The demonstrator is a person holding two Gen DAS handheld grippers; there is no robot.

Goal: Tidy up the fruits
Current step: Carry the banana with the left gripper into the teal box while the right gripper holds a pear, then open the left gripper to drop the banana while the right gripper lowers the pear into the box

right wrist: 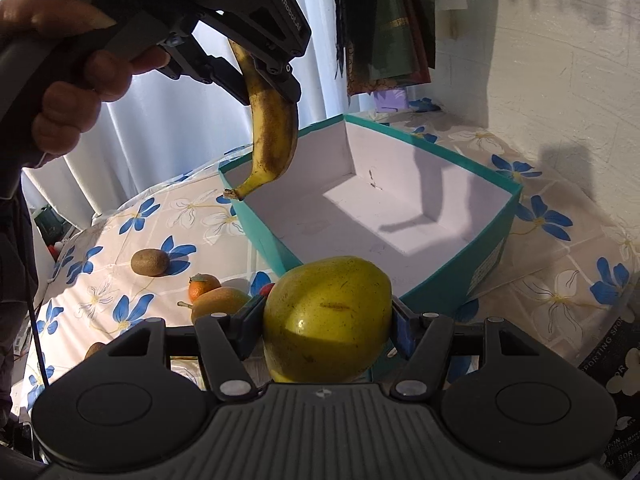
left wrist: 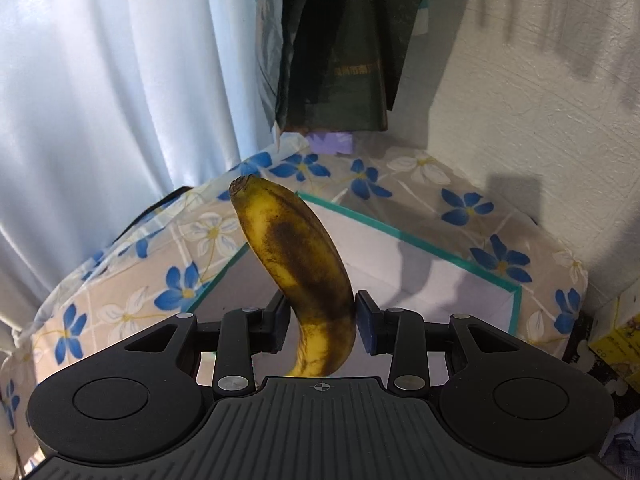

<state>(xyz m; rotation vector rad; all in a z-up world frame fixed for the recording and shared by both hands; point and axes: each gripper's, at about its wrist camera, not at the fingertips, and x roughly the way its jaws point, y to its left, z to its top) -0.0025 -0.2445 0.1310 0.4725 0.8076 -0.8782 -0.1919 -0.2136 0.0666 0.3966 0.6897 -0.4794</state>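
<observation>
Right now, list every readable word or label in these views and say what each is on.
"GenRoboAI": on the left gripper body, seen from the right wrist.
"SPORTING SPO...", cut off: on the dark printed sheet at the table's right edge.
White label on the teal box: too small.
Hanging dark bag print: blurred.

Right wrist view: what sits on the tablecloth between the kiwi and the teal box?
Nothing sits there. In the right wrist view, only bare floral tablecloth runs from the kiwi to the teal box; the orange lies nearer the camera, off that stretch.
</observation>
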